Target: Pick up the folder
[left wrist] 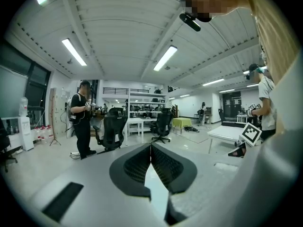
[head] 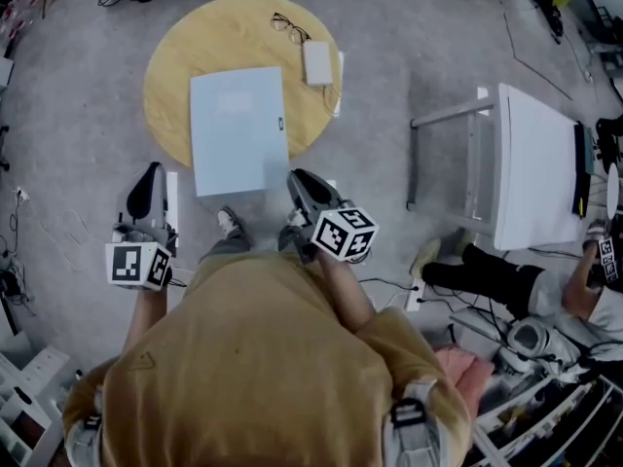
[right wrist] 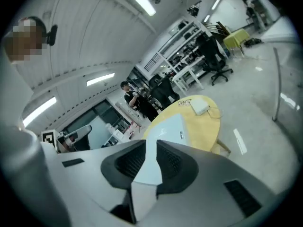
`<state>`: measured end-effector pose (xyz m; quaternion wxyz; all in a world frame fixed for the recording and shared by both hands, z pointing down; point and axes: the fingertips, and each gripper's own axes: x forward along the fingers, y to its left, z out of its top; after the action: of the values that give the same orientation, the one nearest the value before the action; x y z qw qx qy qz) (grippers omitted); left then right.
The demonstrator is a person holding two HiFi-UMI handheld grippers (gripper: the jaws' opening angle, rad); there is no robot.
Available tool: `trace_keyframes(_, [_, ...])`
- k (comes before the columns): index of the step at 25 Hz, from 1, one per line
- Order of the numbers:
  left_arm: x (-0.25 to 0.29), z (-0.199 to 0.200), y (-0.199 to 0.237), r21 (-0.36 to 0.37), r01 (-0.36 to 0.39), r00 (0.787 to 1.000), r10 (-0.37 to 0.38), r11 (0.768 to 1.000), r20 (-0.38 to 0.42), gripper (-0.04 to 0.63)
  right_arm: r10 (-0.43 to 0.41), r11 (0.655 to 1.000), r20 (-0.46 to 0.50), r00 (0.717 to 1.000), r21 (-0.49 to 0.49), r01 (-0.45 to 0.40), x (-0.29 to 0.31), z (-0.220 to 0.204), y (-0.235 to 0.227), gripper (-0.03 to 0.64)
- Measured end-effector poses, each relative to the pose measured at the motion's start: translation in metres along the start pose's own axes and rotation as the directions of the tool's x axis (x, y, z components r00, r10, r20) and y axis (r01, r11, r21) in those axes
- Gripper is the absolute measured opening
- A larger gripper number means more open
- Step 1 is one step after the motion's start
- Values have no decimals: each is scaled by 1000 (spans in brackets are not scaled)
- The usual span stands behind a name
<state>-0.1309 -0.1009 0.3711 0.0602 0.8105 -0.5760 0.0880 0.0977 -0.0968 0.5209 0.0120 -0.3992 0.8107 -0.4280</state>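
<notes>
A light blue folder (head: 238, 129) lies flat on the round wooden table (head: 180, 56), and its near end hangs over the table's edge. My right gripper (head: 295, 178) is rolled sideways at the folder's near right corner. In the right gripper view the folder (right wrist: 168, 129) runs down to the right gripper (right wrist: 156, 145). The jaws stand a narrow slit apart, and pale blue shows in the slit. My left gripper (head: 151, 178) hovers off the table, left of the folder's near end. In its own view the left gripper (left wrist: 150, 148) is shut and empty, facing the room.
Glasses (head: 289, 27) and a white box (head: 317, 63) with a cable lie at the table's far side. A white desk (head: 535, 163) stands to the right, with a person (head: 526, 275) sitting on the floor beside it. Another person (left wrist: 83, 119) and office chairs (left wrist: 111, 131) are across the room.
</notes>
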Motion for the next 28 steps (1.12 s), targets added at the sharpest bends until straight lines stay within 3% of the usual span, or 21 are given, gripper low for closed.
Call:
trace_keyframes(6, [-7,-18,17,28,60,996,-58,998,-68,5,-35,951,46,998,308,19,9,-51,-27,226])
trace_keyframes(9, [-9,-29,25,40,85,991,-81,996,-103,5,-62,921,42,997,388,41,17,-79,-46,251])
trace_keyframes(14, [-10,-34,34,70,113,986,-104,991,-129,5,-32,807,85,996,590,-25,29,-126,-72,338])
trace_keyframes(17, [-12,-37,36,85,123,983,-110,989,-145,5,64,738,217,974,647,-192,50,-133,-67,350])
trace_keyframes(21, [-22,-40,37,103,120,980,-102,987,-168,5,39,666,299,954,703,-248,69,-142,-72,362])
trace_keyframes(28, [-48,-50,65,134,67,975,-36,989,-221,5,-24,621,402,915,724,-302,90,-128,-90,367])
